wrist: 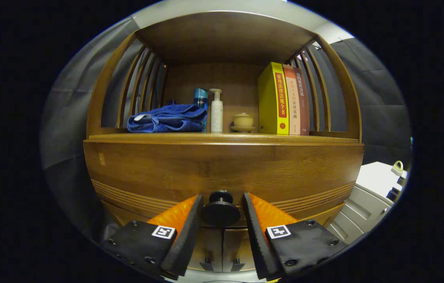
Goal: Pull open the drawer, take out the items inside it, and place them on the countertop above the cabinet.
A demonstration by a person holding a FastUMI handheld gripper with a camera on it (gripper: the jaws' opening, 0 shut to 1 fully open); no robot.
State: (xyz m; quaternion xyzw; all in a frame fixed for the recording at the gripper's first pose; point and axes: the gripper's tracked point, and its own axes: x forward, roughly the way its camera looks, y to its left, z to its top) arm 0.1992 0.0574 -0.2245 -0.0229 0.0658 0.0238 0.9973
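Note:
The wooden cabinet's drawer front (222, 169) is closed and fills the space just ahead of the fingers. Its round black knob (220, 212) sits between my two fingers. My gripper (222, 195) is open, with one finger on each side of the knob and a narrow gap showing on both sides. The drawer's inside and anything in it are hidden. The countertop (222, 137) runs along the top of the drawer front, beyond the fingers.
On the countertop lie a folded blue towel (166, 118), a blue bottle (201, 98), a white pump bottle (216, 112), a small lidded cup (242, 121) and three upright books (282, 100). Slatted wooden sides and a wooden top enclose it. A white unit (367, 204) stands to the cabinet's right.

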